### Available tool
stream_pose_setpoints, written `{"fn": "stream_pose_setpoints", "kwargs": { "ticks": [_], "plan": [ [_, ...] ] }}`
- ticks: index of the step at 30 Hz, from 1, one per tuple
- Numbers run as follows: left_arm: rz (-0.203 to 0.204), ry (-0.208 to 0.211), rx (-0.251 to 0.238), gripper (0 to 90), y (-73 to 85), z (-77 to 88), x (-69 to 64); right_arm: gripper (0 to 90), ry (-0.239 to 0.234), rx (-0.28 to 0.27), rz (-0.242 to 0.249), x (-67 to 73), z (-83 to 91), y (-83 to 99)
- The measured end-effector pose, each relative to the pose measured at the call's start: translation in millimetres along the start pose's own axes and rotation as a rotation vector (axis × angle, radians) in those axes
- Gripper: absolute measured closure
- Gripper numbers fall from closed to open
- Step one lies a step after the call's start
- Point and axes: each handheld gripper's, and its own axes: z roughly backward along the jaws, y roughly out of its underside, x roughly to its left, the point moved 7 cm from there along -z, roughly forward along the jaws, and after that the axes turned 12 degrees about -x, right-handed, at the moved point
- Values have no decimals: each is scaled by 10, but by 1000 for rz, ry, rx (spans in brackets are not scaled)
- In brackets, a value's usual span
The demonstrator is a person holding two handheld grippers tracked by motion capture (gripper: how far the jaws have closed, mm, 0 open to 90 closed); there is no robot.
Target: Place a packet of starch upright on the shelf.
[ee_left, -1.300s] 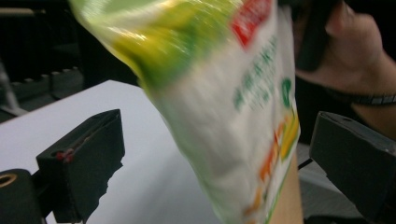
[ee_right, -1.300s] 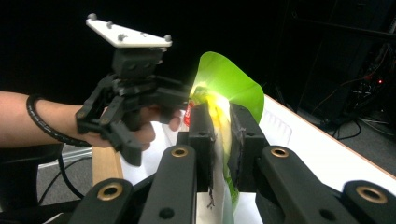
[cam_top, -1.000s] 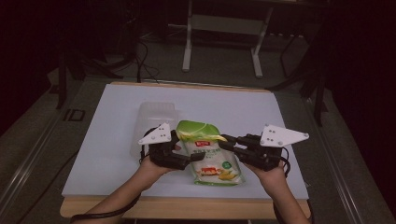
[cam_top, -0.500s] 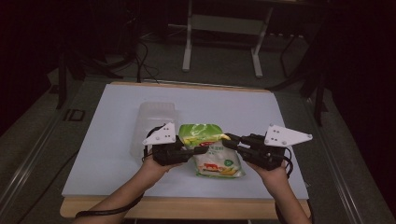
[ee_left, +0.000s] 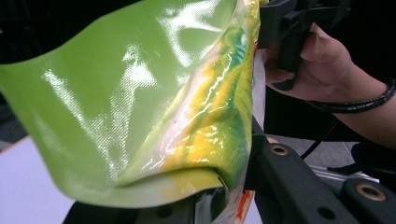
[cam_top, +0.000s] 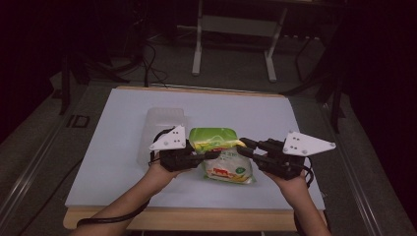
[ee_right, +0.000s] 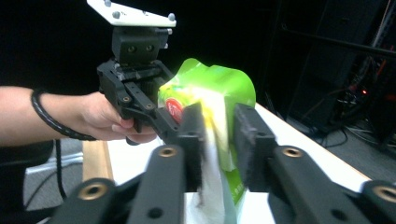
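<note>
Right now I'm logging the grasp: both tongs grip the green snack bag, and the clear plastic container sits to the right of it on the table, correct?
One slip: in the high view the clear container sits left of the green bag, behind the left tongs. Both tongs do grip the bag, the right tongs included.

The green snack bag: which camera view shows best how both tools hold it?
The high view: the green snack bag sits whole between the left tool and right tool. The left gripper view gives a glossy close-up; the right gripper view shows its pinched edge.

White table (cam_top: 108,147), green snack bag (cam_top: 221,155) held between left gripper (cam_top: 212,155) and right gripper (cam_top: 242,149), clear box (cam_top: 160,123) behind
</note>
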Motion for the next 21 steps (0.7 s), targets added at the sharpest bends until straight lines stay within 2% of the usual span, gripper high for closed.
{"fn": "stream_pose_setpoints", "kwargs": {
  "ticks": [3,5,11,13,15,18,19,21],
  "plan": [
    [-6,5,7,810,-54,0,-1,589,6,-27,-27,-22,47,-61],
    [-7,2,10,809,-80,3,21,504,29,-41,-25,-45,73,-96],
    [-14,-20,18,809,-174,63,134,314,85,-39,-30,-128,143,-140],
    [-19,-25,14,809,-215,94,171,253,99,-47,-61,-164,158,-136],
    [-26,-31,11,809,-262,134,214,154,109,-48,-62,-194,175,-118],
    [-51,-33,5,808,-344,200,275,127,104,-68,-100,-223,210,-93],
    [-69,-31,7,808,-373,225,293,110,97,-65,-98,-227,218,-78],
    [-94,-34,9,808,-430,281,339,109,112,-70,-84,-252,235,-54]
  ]
}}
